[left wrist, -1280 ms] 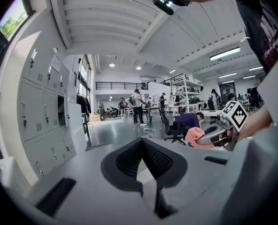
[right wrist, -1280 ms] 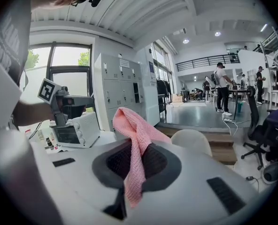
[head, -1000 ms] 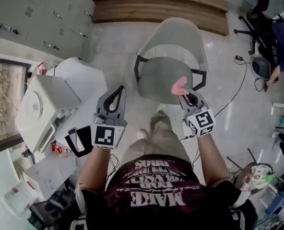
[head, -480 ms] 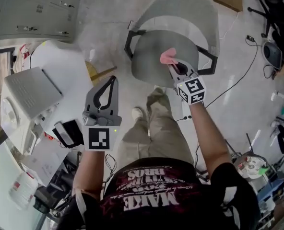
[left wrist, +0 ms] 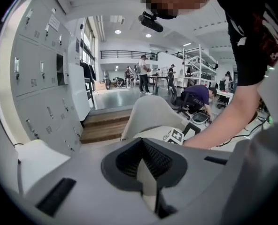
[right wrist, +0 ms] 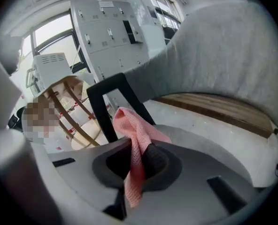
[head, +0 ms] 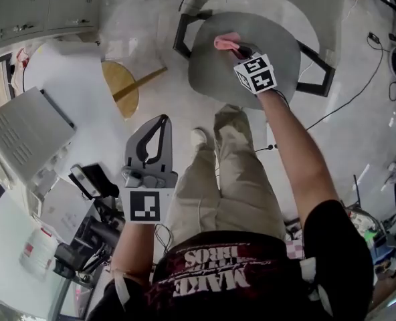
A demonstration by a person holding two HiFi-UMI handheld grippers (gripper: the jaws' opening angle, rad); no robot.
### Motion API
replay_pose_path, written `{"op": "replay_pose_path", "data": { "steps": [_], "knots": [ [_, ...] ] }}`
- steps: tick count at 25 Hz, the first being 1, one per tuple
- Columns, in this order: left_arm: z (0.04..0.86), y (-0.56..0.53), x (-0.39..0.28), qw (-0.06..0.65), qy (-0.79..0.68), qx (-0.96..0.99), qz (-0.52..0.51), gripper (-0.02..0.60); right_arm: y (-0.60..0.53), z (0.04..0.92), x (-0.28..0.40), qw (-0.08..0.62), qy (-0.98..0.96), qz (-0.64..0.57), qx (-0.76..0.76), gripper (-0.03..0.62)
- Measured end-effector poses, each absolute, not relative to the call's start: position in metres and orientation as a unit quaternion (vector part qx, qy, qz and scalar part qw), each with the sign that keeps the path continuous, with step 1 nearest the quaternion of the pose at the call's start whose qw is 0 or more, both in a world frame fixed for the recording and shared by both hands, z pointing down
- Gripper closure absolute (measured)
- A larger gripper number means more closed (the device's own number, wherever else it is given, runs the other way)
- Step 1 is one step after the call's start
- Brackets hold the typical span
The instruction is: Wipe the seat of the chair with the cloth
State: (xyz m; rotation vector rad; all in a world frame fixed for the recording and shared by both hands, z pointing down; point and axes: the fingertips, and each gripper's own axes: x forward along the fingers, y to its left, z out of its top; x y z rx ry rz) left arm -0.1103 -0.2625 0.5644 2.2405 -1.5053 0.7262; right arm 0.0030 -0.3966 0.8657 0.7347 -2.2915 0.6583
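The grey chair seat (head: 271, 52) lies at the top of the head view, between black armrests (head: 182, 35). My right gripper (head: 239, 47) reaches over the seat's left half and is shut on a pink cloth (head: 225, 42), which rests at the seat surface. In the right gripper view the cloth (right wrist: 135, 137) hangs folded between the jaws, with the chair's backrest (right wrist: 214, 50) curving behind. My left gripper (head: 162, 121) hangs low beside my left leg, shut and empty, away from the chair. It faces the chair's backrest (left wrist: 148, 116).
A round wooden stool (head: 120, 85) stands left of the chair. White equipment (head: 24, 136) and clutter fill the left side, with lockers (head: 37, 5) behind. Cables (head: 345, 99) trail on the floor right of the chair. A wooden platform (right wrist: 214, 108) lies beyond it.
My right gripper has carried the pink cloth forward from the seat's near edge onto the seat. The chair has come nearer in the head view. The left gripper stays low and shut.
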Motion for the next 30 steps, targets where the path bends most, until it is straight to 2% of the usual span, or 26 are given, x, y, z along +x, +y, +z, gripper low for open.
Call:
{"op": "replay_pose_path", "data": {
  "steps": [5, 10, 14, 20, 24, 27, 30],
  "knots": [
    [0.593, -0.243, -0.102, 0.199, -0.507, 0.796, 0.264, 0.578, -0.401, 0.934, -0.023, 0.367, -0.846, 0.277, 0.270, 0.563],
    [0.596, -0.249, -0.074, 0.190, -0.472, 0.827, 0.240, 0.578, -0.409, 0.953, -0.020, 0.364, -0.826, 0.345, 0.258, 0.563],
    [0.595, -0.248, -0.063, 0.186, -0.454, 0.840, 0.234, 0.578, -0.416, 0.955, 0.028, 0.385, -0.810, 0.341, 0.282, 0.563],
    [0.585, -0.248, -0.063, 0.178, -0.462, 0.840, 0.223, 0.578, -0.416, 0.960, 0.150, 0.382, -0.755, 0.387, 0.365, 0.563],
    [0.580, -0.244, -0.071, 0.178, -0.472, 0.836, 0.217, 0.578, -0.410, 0.959, 0.211, 0.417, -0.718, 0.376, 0.412, 0.563],
    [0.575, -0.240, -0.074, 0.175, -0.476, 0.834, 0.215, 0.578, -0.411, 0.955, 0.222, 0.441, -0.699, 0.363, 0.431, 0.563],
    [0.570, -0.235, -0.078, 0.170, -0.476, 0.833, 0.223, 0.578, -0.404, 0.942, 0.189, 0.435, -0.724, 0.344, 0.411, 0.563]
  ]
}}
